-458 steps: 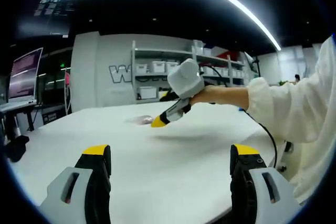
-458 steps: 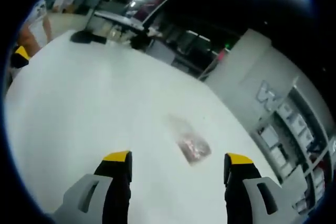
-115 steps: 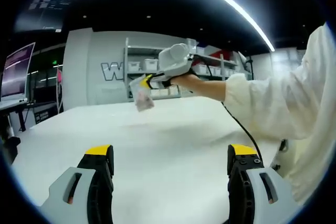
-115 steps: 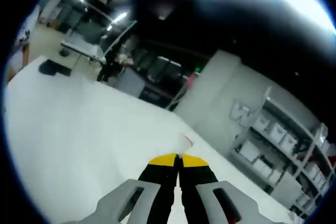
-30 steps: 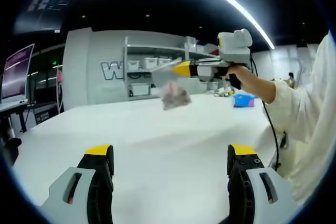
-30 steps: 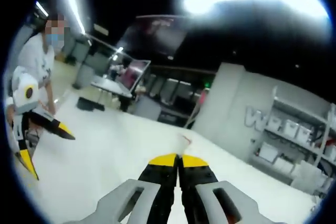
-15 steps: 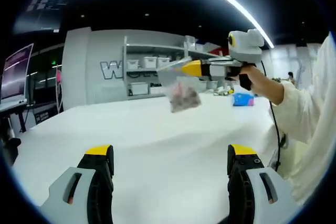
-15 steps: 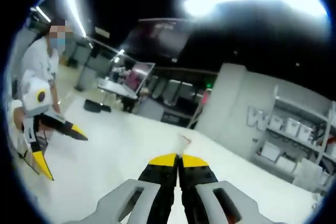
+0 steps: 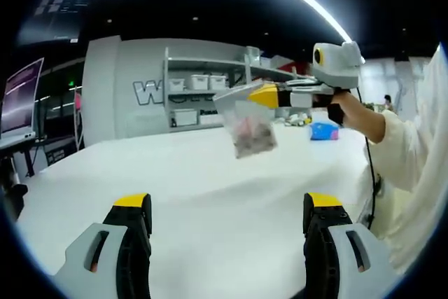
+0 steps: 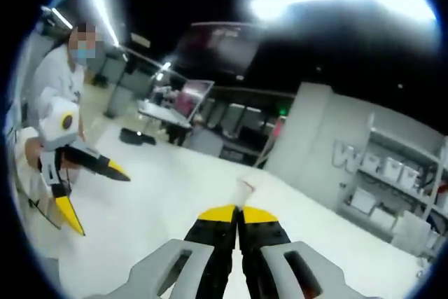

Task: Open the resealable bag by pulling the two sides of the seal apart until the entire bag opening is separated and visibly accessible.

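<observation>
— hanging from the right gripper (image 9: pixel 260 95), the resealable bag (image 9: pixel 246 126) sits pinched at its top edge; jaws clamped on it.
— left gripper (image 9: pixel 227 208)? jaws wide apart, below the bag, above the white table (image 9: pixel 210 194).

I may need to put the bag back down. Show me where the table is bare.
The white table lies bare between the left gripper and the far shelving. The clear resealable bag hangs from the shut right gripper above it.
</observation>
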### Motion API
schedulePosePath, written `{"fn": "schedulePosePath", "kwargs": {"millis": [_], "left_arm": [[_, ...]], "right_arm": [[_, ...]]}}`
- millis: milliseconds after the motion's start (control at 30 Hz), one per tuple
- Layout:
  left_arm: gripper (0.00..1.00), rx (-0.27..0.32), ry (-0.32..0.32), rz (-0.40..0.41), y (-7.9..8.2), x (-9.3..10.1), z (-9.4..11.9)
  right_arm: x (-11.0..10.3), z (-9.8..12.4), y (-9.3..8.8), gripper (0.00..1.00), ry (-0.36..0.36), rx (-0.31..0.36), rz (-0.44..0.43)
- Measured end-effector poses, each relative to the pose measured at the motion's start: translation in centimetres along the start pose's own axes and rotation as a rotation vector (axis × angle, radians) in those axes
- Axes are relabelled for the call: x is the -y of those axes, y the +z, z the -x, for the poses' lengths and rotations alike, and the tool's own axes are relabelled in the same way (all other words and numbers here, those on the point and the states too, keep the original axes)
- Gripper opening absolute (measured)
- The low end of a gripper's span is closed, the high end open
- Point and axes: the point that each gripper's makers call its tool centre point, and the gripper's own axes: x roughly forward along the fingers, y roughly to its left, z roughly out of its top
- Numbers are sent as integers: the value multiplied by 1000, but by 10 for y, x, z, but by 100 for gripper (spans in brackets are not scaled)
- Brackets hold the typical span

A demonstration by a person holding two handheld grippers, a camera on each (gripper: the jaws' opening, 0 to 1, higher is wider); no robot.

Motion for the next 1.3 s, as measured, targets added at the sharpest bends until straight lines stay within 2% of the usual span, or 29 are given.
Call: {"fn": "schedulePosePath", "kwargs": {"millis": [500, 767, 833, 967, 1167, 1300], "left_arm": [[88, -6, 1, 0, -2, 0, 0], [88, -14, -2, -2, -5, 2, 0], [87, -14, -3, -2, -6, 2, 0], [88, -18, 2, -3, -7, 1, 1], [88, -16, 10, -6, -5, -4, 4], [88, -32, 25, -24, -7, -6, 8]], "right_arm": [[-28, 19, 0, 0, 30, -2, 42], [-47, 26, -19, 0, 79, -32, 33], [-54, 29, -26, 0, 104, -42, -13], [-69, 38, -26, 0, 168, -8, -82], [-86, 45, -27, 0, 227, -1, -142], [-100, 47, -29, 0, 271, 3, -133]]}}
